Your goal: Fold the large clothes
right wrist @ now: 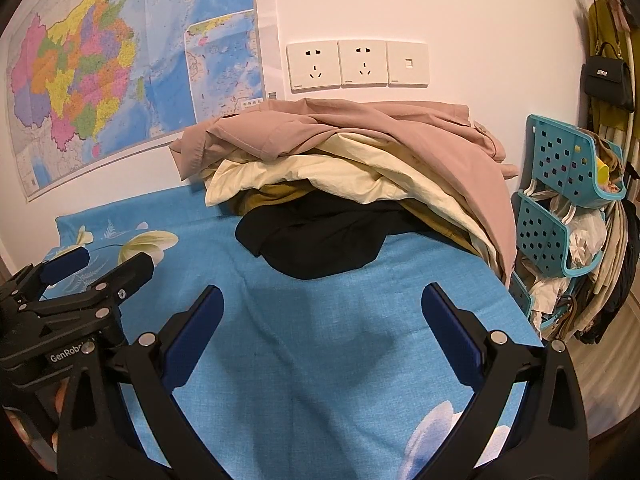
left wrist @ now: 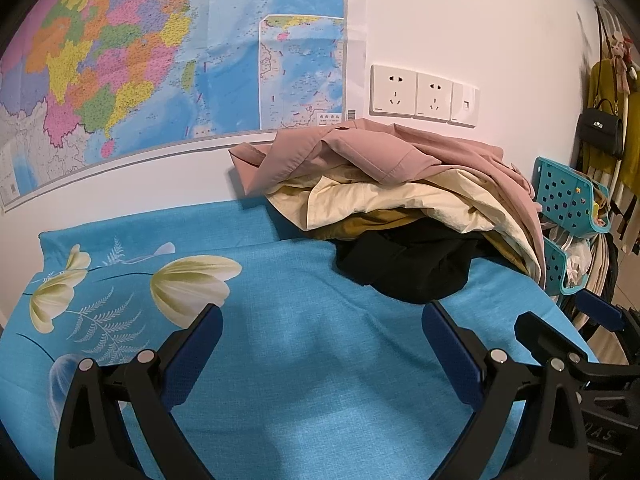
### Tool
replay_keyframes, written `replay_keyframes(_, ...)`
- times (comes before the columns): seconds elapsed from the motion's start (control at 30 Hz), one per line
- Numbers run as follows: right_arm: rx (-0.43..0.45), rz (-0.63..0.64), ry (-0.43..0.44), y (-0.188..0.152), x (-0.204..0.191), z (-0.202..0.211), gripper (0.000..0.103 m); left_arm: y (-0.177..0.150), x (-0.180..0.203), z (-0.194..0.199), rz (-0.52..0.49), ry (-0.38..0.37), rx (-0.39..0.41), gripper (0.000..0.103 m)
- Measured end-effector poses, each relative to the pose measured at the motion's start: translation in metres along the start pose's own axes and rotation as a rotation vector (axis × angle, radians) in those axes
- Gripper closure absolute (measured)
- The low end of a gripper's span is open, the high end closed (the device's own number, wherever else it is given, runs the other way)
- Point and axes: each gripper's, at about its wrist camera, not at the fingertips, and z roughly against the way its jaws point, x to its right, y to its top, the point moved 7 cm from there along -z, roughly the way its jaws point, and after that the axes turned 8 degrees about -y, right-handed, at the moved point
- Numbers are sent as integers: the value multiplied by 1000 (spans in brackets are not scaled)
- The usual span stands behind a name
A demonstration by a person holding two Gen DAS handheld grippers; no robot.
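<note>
**Both hand-held grippers spread and empty, clothes pile ahead against the wall**

Nearest in each wrist view are the tool's own blue-padded fingers. The left hand-held gripper (left wrist: 322, 322) has its fingers spread wide with nothing between them, poised over bare blue cloth. The right hand-held gripper (right wrist: 322, 304) is spread just as wide, also empty, and sits beside the left one; each shows at the edge of the other's view.

Under both lies the bench (right wrist: 320, 360), covered by a blue floral sheet (left wrist: 120, 300) with pale flowers printed toward the left side.

Beyond the fingertips, apart from them and toward the far right part of the bench, sits the pile of clothes (right wrist: 360, 184). A black garment (right wrist: 320, 236) is lowest and closest to the grippers, spilling forward onto the sheet. Above it lie a mustard piece, then a cream garment (left wrist: 400, 200), and a dusty pink garment (right wrist: 380, 132) on top, draping over the right edge.

Behind the pile on the white wall are a map (left wrist: 140, 60) and wall sockets (right wrist: 356, 64). Teal baskets (right wrist: 560, 184) stand to the right.
</note>
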Motion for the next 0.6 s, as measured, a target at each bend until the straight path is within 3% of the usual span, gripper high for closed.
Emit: replay_keyframes(0.6,10,-1,-1,3,0,1,6,2,1,-1,1,-6,1,7)
